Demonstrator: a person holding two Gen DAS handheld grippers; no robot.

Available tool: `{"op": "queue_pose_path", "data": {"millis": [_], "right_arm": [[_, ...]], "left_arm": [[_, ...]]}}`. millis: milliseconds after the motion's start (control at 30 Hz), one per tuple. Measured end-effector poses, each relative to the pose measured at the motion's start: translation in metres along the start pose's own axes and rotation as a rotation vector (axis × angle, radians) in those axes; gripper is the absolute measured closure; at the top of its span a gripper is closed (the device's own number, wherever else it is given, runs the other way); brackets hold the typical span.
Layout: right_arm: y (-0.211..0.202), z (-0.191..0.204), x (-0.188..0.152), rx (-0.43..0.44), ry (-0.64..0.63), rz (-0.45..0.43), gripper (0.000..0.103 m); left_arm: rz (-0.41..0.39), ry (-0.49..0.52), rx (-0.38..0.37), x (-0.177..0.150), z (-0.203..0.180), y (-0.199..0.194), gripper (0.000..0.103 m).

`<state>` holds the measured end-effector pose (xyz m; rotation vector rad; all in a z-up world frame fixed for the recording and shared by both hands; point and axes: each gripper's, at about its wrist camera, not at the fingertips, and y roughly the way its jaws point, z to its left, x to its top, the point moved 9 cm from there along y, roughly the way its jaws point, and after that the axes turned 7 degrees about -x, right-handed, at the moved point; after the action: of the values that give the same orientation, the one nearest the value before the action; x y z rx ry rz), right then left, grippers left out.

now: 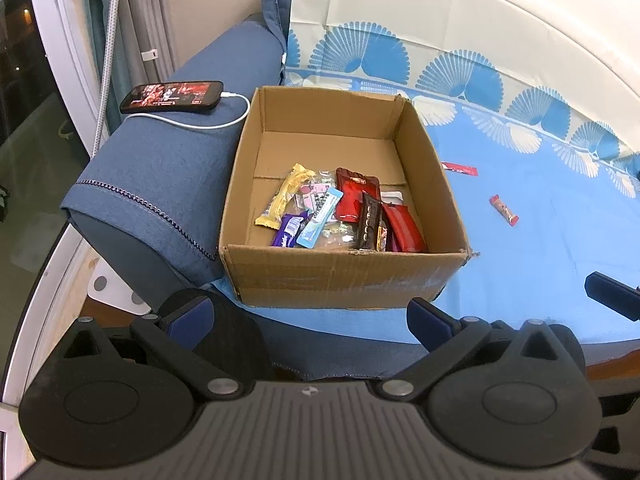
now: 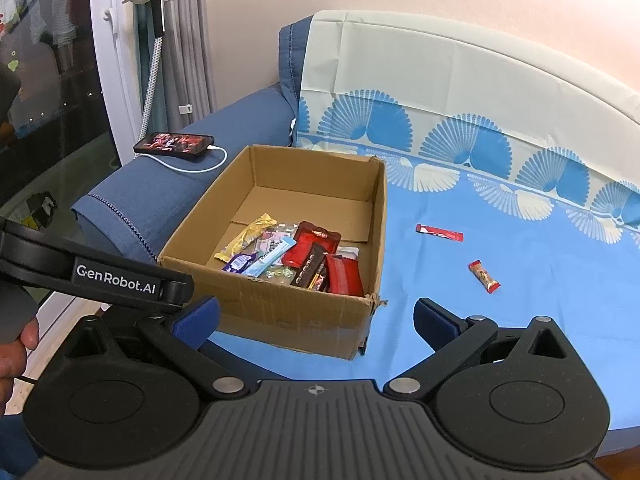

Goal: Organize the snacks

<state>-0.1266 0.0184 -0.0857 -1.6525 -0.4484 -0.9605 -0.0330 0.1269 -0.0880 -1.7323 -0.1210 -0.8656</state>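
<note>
An open cardboard box [image 1: 340, 276] [image 2: 280, 312] sits on the sofa seat beside the blue armrest. Several wrapped snacks [image 1: 340, 212] [image 2: 296, 260] lie in its near half: yellow, purple, light blue, red and brown packs. Two snacks lie loose on the blue sheet to the right of the box: a thin red stick pack [image 1: 459, 169] [image 2: 439, 233] and a small red candy bar [image 1: 504, 210] [image 2: 484, 276]. My left gripper [image 1: 308, 316] is open and empty in front of the box. My right gripper [image 2: 316, 320] is open and empty too, near the box's front right corner.
A phone [image 1: 172, 97] [image 2: 174, 145] on a white charging cable [image 1: 224, 118] rests on the blue armrest [image 1: 160, 184]. The left gripper's body [image 2: 100, 276] and a hand [image 2: 16, 344] cross the right wrist view's left side. A glass door and curtain stand at left.
</note>
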Motion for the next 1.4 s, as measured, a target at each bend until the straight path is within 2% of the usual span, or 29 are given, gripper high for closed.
{"op": "queue_pose_path", "data": {"millis": [1400], "right_arm": [[0.015,-0.002,-0.011,0.009,0.009,0.061,0.000]], "left_arm": [[0.060,-0.001,-0.008,-0.006,0.000,0.016,0.000]]}}
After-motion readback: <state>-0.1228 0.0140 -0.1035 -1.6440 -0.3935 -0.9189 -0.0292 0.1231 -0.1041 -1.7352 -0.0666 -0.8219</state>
